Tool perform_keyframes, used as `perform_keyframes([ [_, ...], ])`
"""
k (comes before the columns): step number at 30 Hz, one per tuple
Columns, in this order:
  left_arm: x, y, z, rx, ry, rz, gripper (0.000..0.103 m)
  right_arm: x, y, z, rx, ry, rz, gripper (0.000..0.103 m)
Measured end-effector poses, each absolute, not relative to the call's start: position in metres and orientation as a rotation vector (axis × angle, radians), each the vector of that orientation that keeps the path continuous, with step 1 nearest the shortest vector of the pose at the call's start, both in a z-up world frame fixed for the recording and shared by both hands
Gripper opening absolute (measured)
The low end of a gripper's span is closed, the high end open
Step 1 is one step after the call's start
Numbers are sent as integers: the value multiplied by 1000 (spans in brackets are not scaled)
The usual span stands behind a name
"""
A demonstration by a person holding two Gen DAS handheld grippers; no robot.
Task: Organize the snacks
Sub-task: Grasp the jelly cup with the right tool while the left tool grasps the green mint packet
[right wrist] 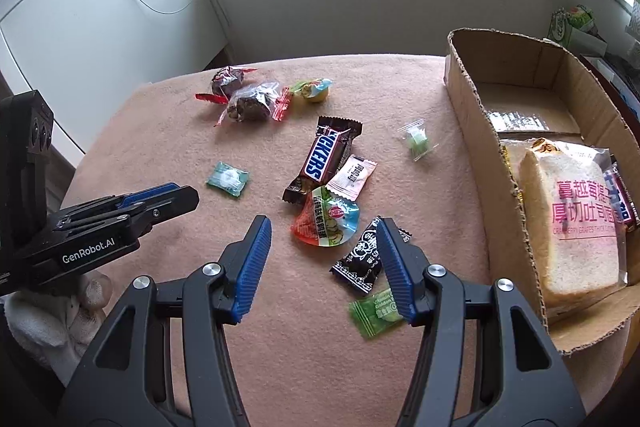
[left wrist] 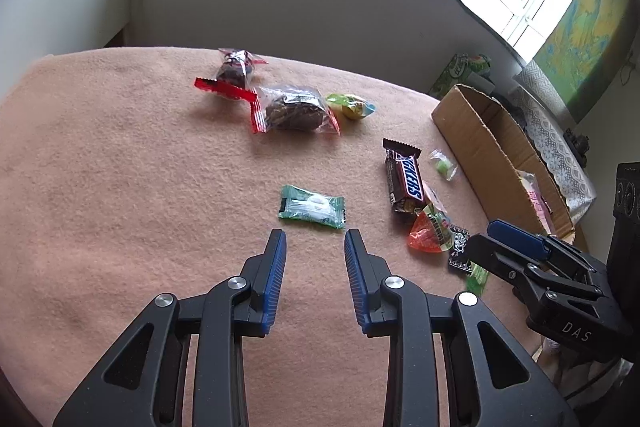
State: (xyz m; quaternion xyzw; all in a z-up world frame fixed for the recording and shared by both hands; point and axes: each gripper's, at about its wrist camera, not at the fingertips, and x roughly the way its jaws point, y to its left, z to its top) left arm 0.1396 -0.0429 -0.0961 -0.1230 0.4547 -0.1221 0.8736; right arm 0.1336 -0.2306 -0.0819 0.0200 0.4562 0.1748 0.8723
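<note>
Here, nearest in the right wrist view, the right gripper (right wrist: 324, 239) stands with its fingers spread and empty. A green candy sachet (right wrist: 376, 311) lies at the lower centre beside the right-hand finger, and a black printed packet (right wrist: 362, 261) just above it is partly hidden behind that finger's tip. Between the fingertips and slightly beyond them sits the orange-and-blue jelly pouch (right wrist: 326, 223), overlapping the lower end of the Snickers bar (right wrist: 322, 159) and a pale pink sachet (right wrist: 352, 177).

All of these look light and thin, with glossy film that may slide on the pads, so I judge a pinch across the crimped edge or the narrow width safer than squeezing the soft fill. The bar is stiffer and should tolerate a grip across its middle.

In the left wrist view the left gripper (left wrist: 315, 239) is likewise released and holds nothing. The teal wrapped sweet (left wrist: 312, 207) lies just ahead of its fingertips, centred on the gap and apart from the pads.

Further up the pink surface (left wrist: 120, 167) are a small clear bag with a green piece (right wrist: 416, 139), two red-ended cake wrappers (left wrist: 294, 109) and a yellow sweet (left wrist: 354, 107).

At the right of the frame the cardboard box (right wrist: 472, 131) already holds packaged sliced bread (right wrist: 576, 223), soft and crushable.
</note>
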Motion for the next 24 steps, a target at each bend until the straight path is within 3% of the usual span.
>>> perform_keyframes([
  [10,165,-48,-113,-282,1005,-274,29,151,-227,-98,39,994,404,57],
  [15,177,-55,-110,-258,1000,-265,43,159,-223,-105,34,1007,413,54],
  [24,188,-74,-111,-121,965,-210,43,167,-219,-111,11,1009,423,51],
])
